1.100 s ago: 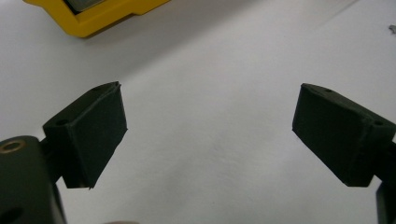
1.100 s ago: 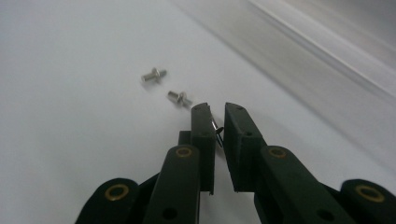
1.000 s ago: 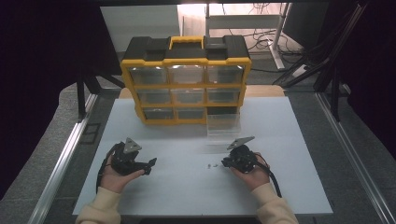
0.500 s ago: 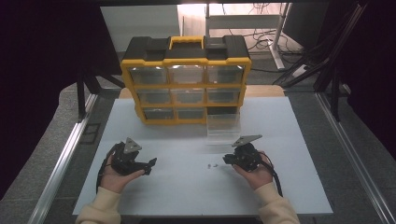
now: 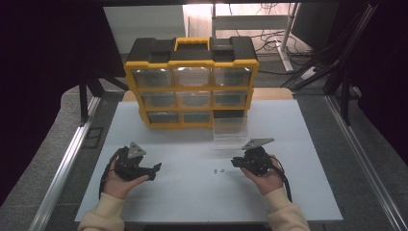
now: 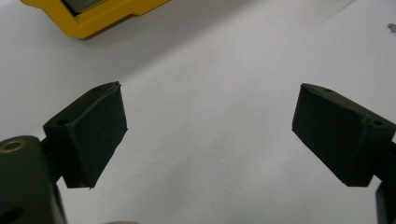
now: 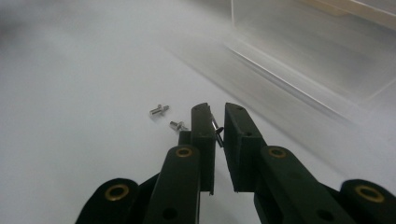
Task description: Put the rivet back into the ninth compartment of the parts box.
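Two claws are working low over the white counter (image 5: 298, 192), each carried in one of the person's hands. The right claw (image 7: 215, 125) is nearly pressed together, and in the right gripper view a small metal pin (image 7: 216, 129) is sitting in the narrow gap between its jaws, pinched there and slanting across the gap. Just to the left of that claw's tips in this view, two more small metal screws (image 7: 159, 110) are lying loose on the counter, one touching the jaw's side or nearly so, the other slightly farther out. In the high view these loose screws (image 5: 219, 170) are showing as tiny specks just to the left of the right claw (image 5: 235, 162), between it and the left claw (image 5: 155, 172).

The left claw (image 6: 208, 135) is spread wide, its jaws standing well apart with nothing but bare counter between them. It is pointing toward the right claw and is sitting well apart from it.

Beyond the right claw, a clear plastic drawer (image 5: 231, 132) is standing on the counter, near the claw and just in front of the yellow organizer (image 5: 192, 65); in the right gripper view the drawer (image 7: 317, 56) is looming blurred past the jaws. The organizer is standing upright at the counter's far edge, with its lower right slot dark and open directly behind the drawer. A corner of the organizer (image 6: 107, 16) is showing beyond the left claw.
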### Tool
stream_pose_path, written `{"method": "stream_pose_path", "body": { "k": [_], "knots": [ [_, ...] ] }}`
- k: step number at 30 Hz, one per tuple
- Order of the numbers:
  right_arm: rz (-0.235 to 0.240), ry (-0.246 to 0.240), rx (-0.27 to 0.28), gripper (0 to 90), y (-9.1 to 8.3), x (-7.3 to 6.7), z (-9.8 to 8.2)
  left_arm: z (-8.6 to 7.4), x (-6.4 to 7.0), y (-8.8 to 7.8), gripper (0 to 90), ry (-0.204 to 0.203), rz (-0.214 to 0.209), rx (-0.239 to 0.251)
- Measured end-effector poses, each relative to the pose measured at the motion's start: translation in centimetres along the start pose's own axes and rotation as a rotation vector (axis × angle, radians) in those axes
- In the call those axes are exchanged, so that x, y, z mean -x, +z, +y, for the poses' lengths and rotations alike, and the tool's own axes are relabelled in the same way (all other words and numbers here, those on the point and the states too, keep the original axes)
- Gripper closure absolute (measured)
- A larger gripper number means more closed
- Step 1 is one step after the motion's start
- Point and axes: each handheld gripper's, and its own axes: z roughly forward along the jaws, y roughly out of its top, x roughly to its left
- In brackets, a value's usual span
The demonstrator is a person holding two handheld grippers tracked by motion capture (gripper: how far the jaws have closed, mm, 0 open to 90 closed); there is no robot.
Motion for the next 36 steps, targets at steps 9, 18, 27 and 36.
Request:
{"method": "stream_pose_path", "body": {
  "k": [9,18,27,36],
  "knots": [
    [-0.004,-0.007,0.008,82.3,-0.17,-0.01,0.12,0.06,0.34,0.30,10.7,0.017,-0.003,-0.012],
    [-0.009,-0.006,0.020,82.3,-0.39,0.08,0.16,0.03,0.41,0.49,10.8,0.021,-0.001,-0.025],
    [-0.014,-0.008,0.019,82.3,-0.35,0.05,0.15,0.02,0.54,0.67,10.8,0.027,-0.002,-0.032],
    [-0.019,-0.008,0.025,82.3,-0.45,0.11,0.14,0.06,0.84,0.91,10.5,0.043,-0.001,-0.046]
  ]
}}
